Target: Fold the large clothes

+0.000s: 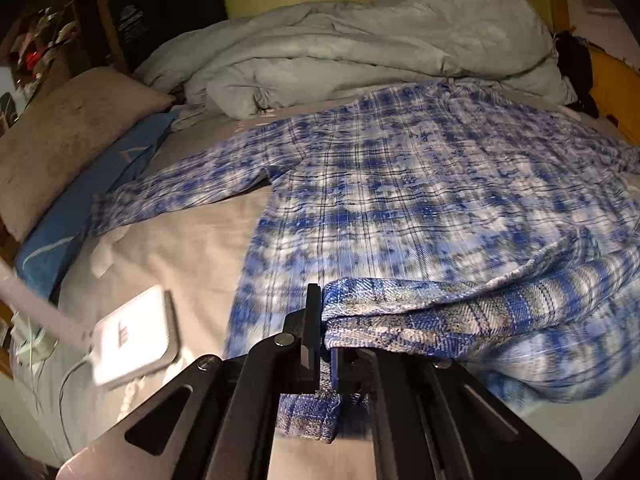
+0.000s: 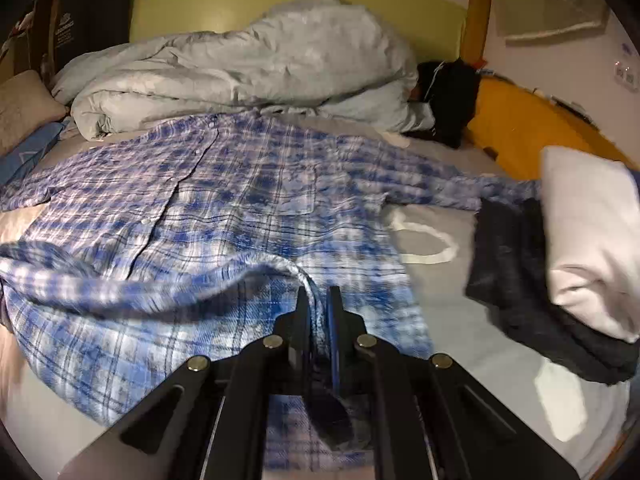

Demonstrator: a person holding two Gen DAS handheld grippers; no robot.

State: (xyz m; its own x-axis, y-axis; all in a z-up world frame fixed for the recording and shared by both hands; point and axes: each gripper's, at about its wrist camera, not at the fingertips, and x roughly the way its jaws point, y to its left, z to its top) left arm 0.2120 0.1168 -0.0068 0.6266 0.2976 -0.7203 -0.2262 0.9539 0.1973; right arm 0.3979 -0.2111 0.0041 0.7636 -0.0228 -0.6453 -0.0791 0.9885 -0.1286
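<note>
A large blue and white plaid shirt (image 1: 400, 184) lies spread on the grey bed sheet (image 1: 192, 248), sleeves out to both sides. My left gripper (image 1: 322, 320) is shut on the shirt's bottom hem and holds that edge lifted and folded over. The shirt also shows in the right wrist view (image 2: 224, 208), buttons facing up. My right gripper (image 2: 318, 312) is shut on the hem's other corner, raised above the sheet. The hem hangs between the two grippers.
A crumpled pale duvet (image 1: 360, 48) lies behind the shirt. A beige pillow (image 1: 60, 140) and blue cloth (image 1: 92, 208) lie left. A white charger with cable (image 1: 136, 336) sits near left. Folded dark and white clothes (image 2: 560, 264) lie right.
</note>
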